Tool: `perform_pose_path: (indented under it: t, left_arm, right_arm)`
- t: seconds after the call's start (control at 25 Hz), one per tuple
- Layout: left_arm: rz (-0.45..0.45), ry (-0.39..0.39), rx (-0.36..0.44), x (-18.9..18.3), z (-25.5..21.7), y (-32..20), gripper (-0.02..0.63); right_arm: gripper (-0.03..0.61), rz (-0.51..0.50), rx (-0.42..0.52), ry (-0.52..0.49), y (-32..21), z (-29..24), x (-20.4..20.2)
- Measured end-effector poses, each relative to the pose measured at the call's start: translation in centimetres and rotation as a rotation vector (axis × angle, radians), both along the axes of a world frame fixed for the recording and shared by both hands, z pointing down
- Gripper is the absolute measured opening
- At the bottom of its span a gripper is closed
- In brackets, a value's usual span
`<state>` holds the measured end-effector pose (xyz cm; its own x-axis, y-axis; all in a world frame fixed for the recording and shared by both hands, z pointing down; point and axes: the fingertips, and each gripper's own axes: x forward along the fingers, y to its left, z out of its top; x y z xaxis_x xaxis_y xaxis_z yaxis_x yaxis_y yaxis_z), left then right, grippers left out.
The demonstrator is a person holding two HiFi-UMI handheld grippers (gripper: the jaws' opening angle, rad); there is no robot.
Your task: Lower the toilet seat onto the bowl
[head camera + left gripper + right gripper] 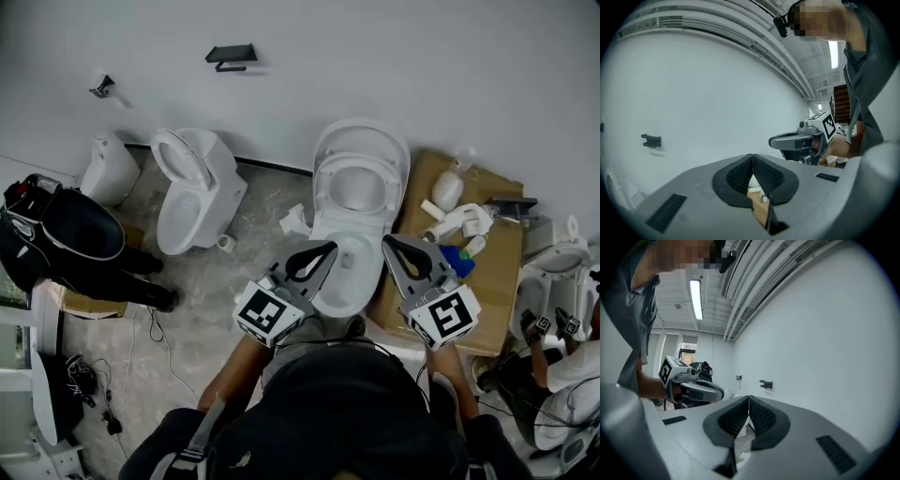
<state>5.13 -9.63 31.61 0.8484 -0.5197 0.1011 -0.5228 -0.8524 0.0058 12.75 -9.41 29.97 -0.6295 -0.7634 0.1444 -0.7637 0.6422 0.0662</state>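
Jaws of the left gripper (pixel 323 251) are pressed together on nothing, level above the bowl (pixel 349 292), likely poised to reach the toilet seat (pixel 326 192), which stands raised against the lid. The right gripper (pixel 394 246) mirrors it, likewise closed and empty. No brand or lettering is legible.

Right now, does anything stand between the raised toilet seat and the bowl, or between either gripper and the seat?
Nothing visible does. The toilet seat stands upright above the bowl, whose visible rim is bare. The left gripper and right gripper, both shut and empty, hang short of the seat with only open air ahead.
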Motion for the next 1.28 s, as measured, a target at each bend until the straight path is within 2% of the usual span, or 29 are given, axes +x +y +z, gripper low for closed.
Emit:
perform_pose_path:
  t: [0.24, 0.36, 0.72, 0.92, 1.08, 1.28]
  left_arm:
    - [0.049, 0.013, -0.033, -0.5, 0.6, -1.9, 0.005]
    - [0.093, 0.033, -0.008, -0.9, -0.1, -3.0, 0.006]
    - [0.161, 0.070, -0.015, -4.7, 0.3, -7.2, 0.005]
    - [0.192, 0.095, -0.047, -6.6, 0.8, -9.0, 0.005]
    - [0.214, 0.099, -0.051, -6.7, 1.2, -10.1, 0.005]
    - [0.197, 0.102, -0.061, -6.1, 1.8, -11.0, 0.005]
  right_arm:
    - [0.008, 0.049, -0.001, 0.021, -1.2, -0.3, -1.1]
    - [0.008, 0.084, -0.007, 0.029, -2.3, -0.3, -1.6]
    - [0.008, 0.159, -0.009, 0.065, -5.8, -0.2, -5.4]
    - [0.008, 0.195, -0.019, 0.096, -7.5, -0.5, -7.4]
    - [0.009, 0.208, -0.032, 0.111, -8.6, -0.2, -7.7]
    - [0.008, 0.192, -0.044, 0.110, -9.8, 0.5, -6.9]
